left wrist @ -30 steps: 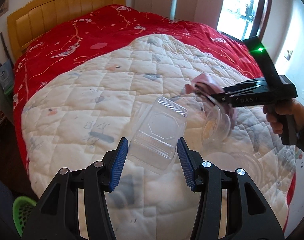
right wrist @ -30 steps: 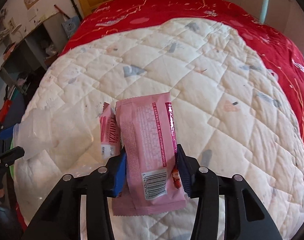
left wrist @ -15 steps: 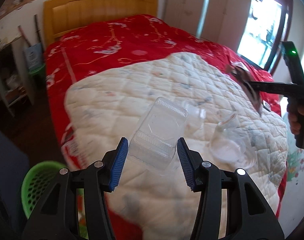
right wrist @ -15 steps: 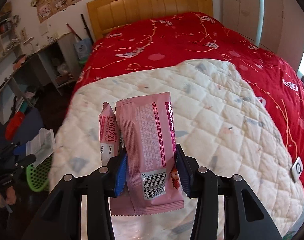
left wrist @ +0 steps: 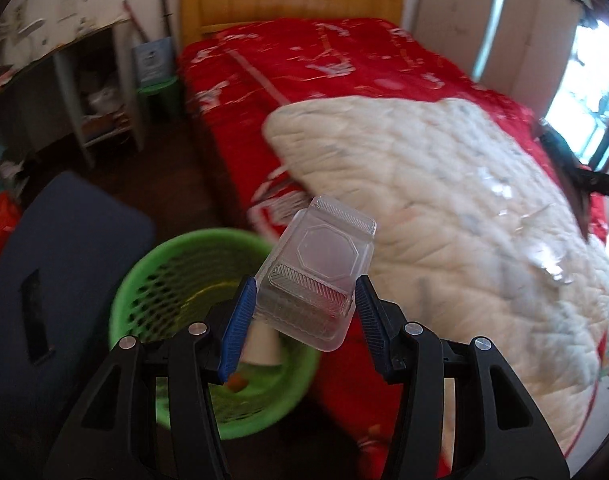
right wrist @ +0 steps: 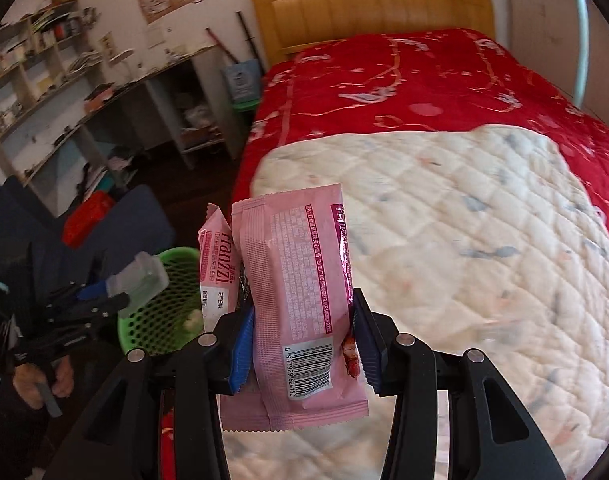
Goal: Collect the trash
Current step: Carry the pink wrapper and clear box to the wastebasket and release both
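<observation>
Left wrist: jaws pinch one clear box (left wrist: 316,280); right jaws pinch two pink wrappers (right wrist: 300,300).

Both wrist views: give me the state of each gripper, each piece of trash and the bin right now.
Left gripper: shut on the clear plastic box.
Clear plastic box: closed, held tilted above the bin's near rim.
Right gripper: shut on the pink wrappers.
Pink wrappers: two, upright, held over the bed edge.
Green bin: upright on the floor, some trash already inside.
Clear plastic scraps: lying on the quilt.
</observation>
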Tool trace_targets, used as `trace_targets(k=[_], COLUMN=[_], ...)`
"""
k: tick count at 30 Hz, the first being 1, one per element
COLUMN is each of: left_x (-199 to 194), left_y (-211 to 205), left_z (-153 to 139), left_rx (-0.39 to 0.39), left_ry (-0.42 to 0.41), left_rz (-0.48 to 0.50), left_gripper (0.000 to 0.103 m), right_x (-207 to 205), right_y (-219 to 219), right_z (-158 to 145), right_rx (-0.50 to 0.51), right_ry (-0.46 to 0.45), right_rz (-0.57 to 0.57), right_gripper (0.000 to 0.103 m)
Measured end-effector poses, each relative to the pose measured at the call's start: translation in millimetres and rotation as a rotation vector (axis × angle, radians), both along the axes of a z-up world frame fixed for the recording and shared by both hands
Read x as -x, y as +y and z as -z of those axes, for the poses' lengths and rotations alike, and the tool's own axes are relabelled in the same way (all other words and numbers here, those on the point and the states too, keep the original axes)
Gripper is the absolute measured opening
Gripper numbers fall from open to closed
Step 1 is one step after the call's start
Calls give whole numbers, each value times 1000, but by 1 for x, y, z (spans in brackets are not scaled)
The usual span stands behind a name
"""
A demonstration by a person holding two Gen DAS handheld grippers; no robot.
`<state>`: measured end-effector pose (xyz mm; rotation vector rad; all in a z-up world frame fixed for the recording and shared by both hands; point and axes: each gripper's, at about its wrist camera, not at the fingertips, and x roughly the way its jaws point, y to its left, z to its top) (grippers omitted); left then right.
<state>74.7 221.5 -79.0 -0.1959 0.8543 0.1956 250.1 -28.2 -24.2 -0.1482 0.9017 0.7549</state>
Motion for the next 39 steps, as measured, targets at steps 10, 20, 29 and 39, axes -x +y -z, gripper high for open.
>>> trace_targets(k=[10, 20, 29, 39], left_x=[23, 42, 70, 90], left_y=[61, 87, 96, 105], left_z=[45, 62, 53, 45], left_rx=[60, 112, 122, 121], left_ry=[104, 136, 104, 79], left_rz=[-136, -204, -251, -286], left_gripper=[51, 58, 62, 63], right_x=[30, 44, 60, 71], right_y=[80, 134, 180, 224], right_z=[14, 27, 47, 74], right_rx=[-11, -28, -29, -42], right_ry=[48, 100, 150, 225], right_rz=[-110, -174, -222, -221], right_gripper=[43, 44, 46, 55])
